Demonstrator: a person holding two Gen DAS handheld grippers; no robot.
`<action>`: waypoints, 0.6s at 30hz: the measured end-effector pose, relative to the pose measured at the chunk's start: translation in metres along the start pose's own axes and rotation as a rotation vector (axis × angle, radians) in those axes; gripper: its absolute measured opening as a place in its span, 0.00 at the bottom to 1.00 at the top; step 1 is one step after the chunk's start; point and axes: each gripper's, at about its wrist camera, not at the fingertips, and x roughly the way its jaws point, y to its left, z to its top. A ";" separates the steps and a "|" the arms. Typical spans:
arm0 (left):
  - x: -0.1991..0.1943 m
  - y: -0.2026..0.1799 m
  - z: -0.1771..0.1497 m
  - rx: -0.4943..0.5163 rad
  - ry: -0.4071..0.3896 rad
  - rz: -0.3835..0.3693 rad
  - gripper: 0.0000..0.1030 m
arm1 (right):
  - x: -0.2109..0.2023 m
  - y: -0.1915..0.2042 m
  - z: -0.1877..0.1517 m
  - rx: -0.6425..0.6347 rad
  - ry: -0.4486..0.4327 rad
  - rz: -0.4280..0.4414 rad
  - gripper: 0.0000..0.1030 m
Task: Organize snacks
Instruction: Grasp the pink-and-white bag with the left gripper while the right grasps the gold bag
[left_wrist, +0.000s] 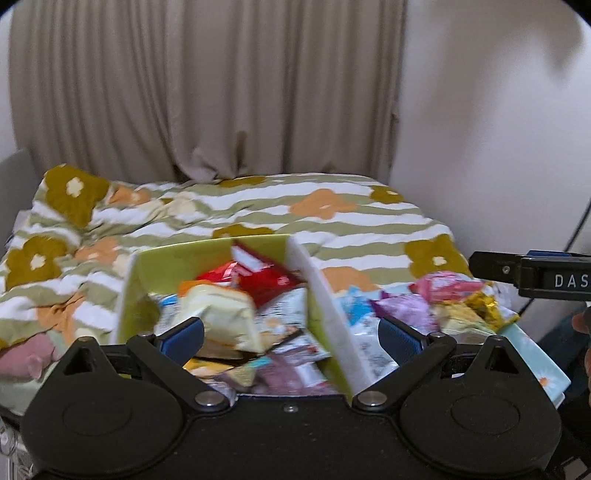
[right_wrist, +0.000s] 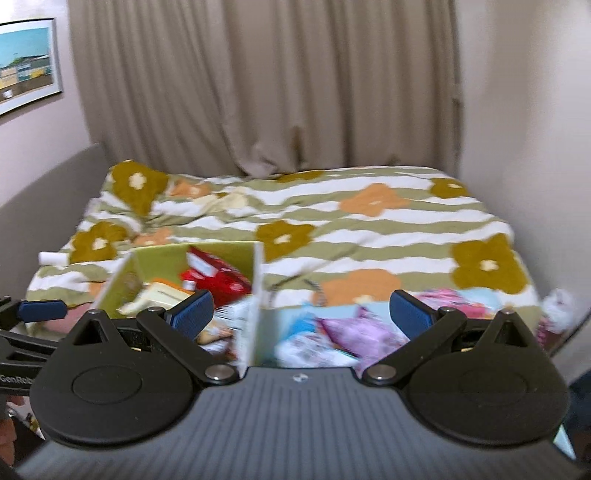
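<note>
Left gripper (left_wrist: 291, 332) and right gripper (right_wrist: 301, 314), jaws wide, empty, above green box (left_wrist: 173, 254) of snacks (left_wrist: 221, 314); floral duvet (left_wrist: 332, 221), curtain (left_wrist: 203, 92) behind.

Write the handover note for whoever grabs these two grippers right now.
Left gripper: jaws wide open, empty, over the green box.
Right gripper: jaws wide open, empty, over the white wall between the green box and the light-blue tray.
Green box, on the flowered bedspread: already holds a red packet, a pale yellow bag and other wrappers.
Light-blue tray, right of the box: a loose heap, including a purple pack and pink packs.
Done: some snacks are boxed. Left: apparently the heap on the tray; frames are blurred, so check before gripping.
</note>
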 end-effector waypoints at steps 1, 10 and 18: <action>0.001 -0.008 0.000 0.012 -0.002 -0.010 0.99 | -0.004 -0.009 -0.003 0.009 -0.001 -0.014 1.00; 0.040 -0.109 -0.004 0.104 0.042 -0.100 0.99 | -0.016 -0.118 -0.021 0.077 -0.002 -0.134 1.00; 0.106 -0.199 -0.028 0.205 0.133 -0.164 0.97 | 0.006 -0.199 -0.030 0.018 0.042 -0.157 1.00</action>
